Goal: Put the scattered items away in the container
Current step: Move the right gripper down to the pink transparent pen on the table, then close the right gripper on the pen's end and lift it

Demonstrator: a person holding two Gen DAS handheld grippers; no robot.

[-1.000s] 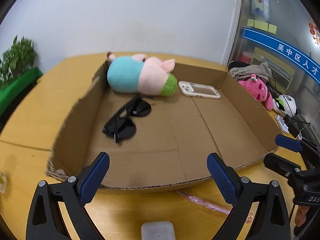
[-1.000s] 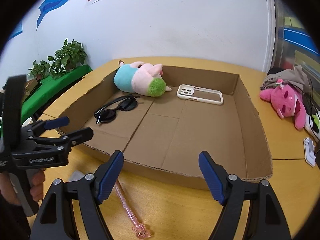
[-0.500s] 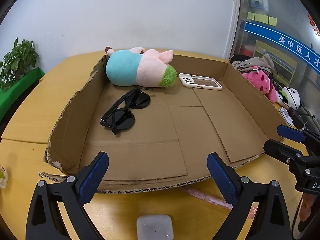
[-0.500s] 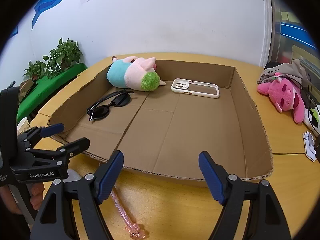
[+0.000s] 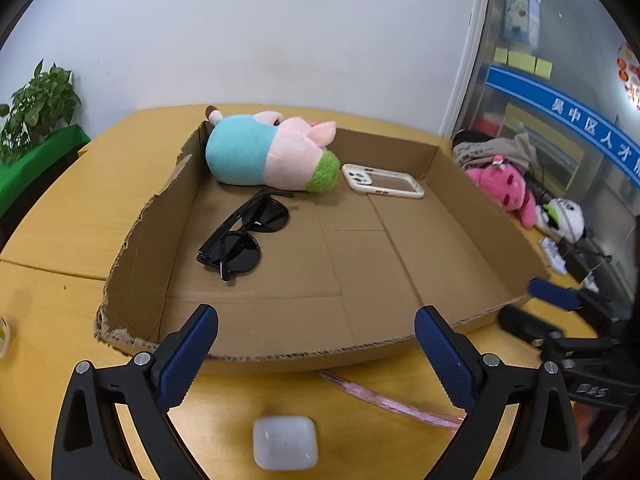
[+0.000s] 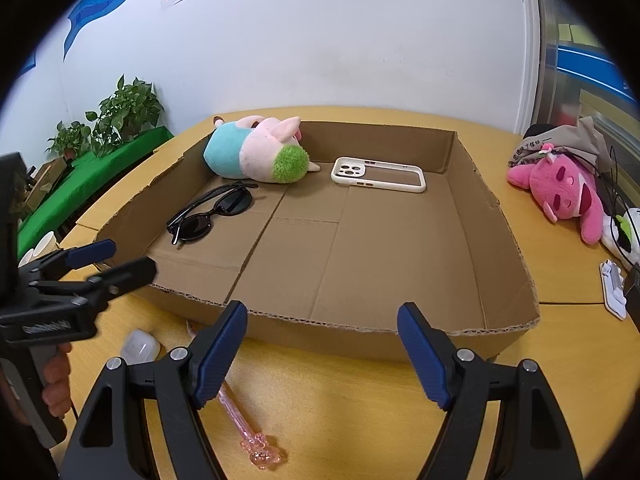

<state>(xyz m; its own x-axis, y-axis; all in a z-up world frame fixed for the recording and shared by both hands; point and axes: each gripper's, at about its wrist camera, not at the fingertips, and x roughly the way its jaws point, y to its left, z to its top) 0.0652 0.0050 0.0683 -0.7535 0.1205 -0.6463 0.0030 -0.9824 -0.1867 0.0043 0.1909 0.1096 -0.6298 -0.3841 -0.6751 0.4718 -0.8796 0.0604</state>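
A shallow cardboard box (image 5: 304, 354) (image 6: 360, 340) on the wooden table holds a plush pig (image 5: 268, 156) (image 6: 256, 154), black sunglasses (image 5: 244, 236) (image 6: 212, 212) and a white phone case (image 5: 382, 186) (image 6: 378, 174). In front of the box lie a white earbud case (image 5: 285, 442) (image 6: 140, 346) and a pink wand (image 5: 392, 398) (image 6: 244, 428). My left gripper (image 5: 316, 356) (image 6: 114, 258) is open and empty above the earbud case. My right gripper (image 6: 322, 354) (image 5: 536, 306) is open and empty, with the wand under its left finger.
A pink plush (image 6: 568, 192) (image 5: 508, 188), a white plush (image 5: 566, 218) and a grey cloth (image 6: 560, 148) lie on the table right of the box. Potted plants (image 6: 124, 108) stand on a green ledge at the left. A white wall lies behind.
Both grippers have pulled back and risen slightly from the box, so more of the table in front shows. The earbud case now lies fully in the left wrist view. Both grippers stay open.
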